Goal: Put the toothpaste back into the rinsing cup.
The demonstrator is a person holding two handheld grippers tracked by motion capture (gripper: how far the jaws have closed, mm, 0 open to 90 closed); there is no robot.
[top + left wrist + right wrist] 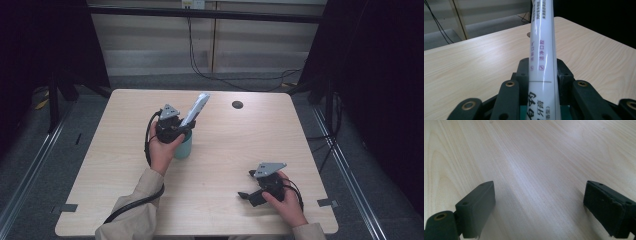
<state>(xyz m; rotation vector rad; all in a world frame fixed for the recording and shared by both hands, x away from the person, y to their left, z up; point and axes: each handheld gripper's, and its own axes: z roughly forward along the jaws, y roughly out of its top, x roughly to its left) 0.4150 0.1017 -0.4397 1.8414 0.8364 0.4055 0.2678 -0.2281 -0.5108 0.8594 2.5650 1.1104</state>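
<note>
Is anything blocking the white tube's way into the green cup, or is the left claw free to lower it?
Nothing visible blocks it. The left claw is shut on the white tube, which tilts up and away directly above the green cup. The cup's opening is hidden under the claw. The right claw is open and rests well off to the side on the table.

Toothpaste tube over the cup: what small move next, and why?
Probably lower it. The left hand-held gripper is shut on the toothpaste tube, which slants above the teal cup; easing down should seat its lower end inside before letting go.
</note>
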